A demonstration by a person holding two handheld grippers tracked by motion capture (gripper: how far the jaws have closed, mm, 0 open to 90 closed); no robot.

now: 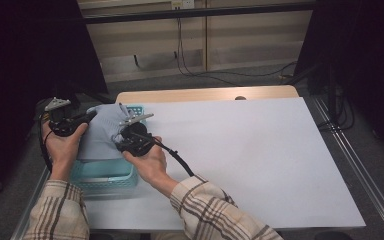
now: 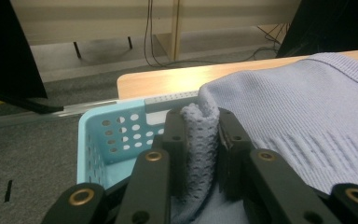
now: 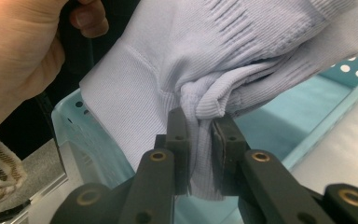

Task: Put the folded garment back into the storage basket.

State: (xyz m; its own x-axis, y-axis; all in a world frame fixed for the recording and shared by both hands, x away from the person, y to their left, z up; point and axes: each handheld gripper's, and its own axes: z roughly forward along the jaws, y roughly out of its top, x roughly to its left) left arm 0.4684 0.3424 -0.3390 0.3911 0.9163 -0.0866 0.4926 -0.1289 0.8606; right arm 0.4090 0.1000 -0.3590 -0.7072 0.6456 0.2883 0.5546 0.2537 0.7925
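Observation:
A pale lilac knitted garment (image 1: 100,131) hangs stretched over a light blue perforated basket (image 1: 105,175) at the table's left edge. My left gripper (image 1: 87,118) is shut on a folded edge of the knit (image 2: 200,135), out past the basket's left side. My right gripper (image 1: 121,136) is shut on a bunched fold of the same garment (image 3: 200,140), just above the basket's right wall (image 3: 317,130). In the right gripper view the person's left hand (image 3: 18,56) shows at the upper left, behind the cloth.
A white sheet (image 1: 240,155) covers the wooden table (image 1: 205,93), with wide room to the right of the basket. Grey floor (image 2: 32,154) drops away left of the basket. Cables (image 1: 190,60) lie on the floor beyond the table.

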